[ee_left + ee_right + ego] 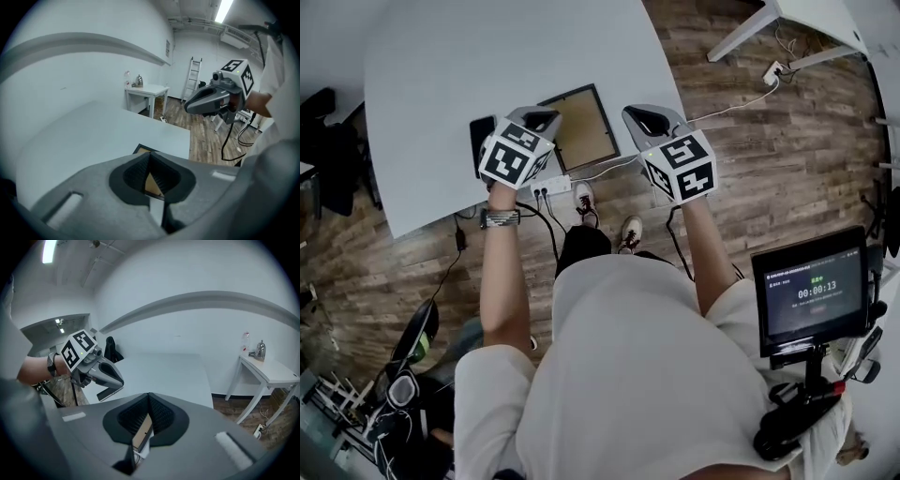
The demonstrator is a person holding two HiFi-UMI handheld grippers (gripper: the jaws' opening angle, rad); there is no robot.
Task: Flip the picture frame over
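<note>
The picture frame lies flat on the white table near its front edge, brown backing up inside a black border. My left gripper hovers at the frame's left side, jaws shut with nothing between them. In the left gripper view the frame shows just past the closed tips. My right gripper hangs off the frame's right side, near the table's edge, also shut and empty. A strip of the frame appears below the meeting tips in the right gripper view.
A black flat slab lies on the table left of my left gripper. A power strip and cables lie on the wooden floor below the table edge. A timer screen stands at lower right. A small white side table and a ladder stand farther off.
</note>
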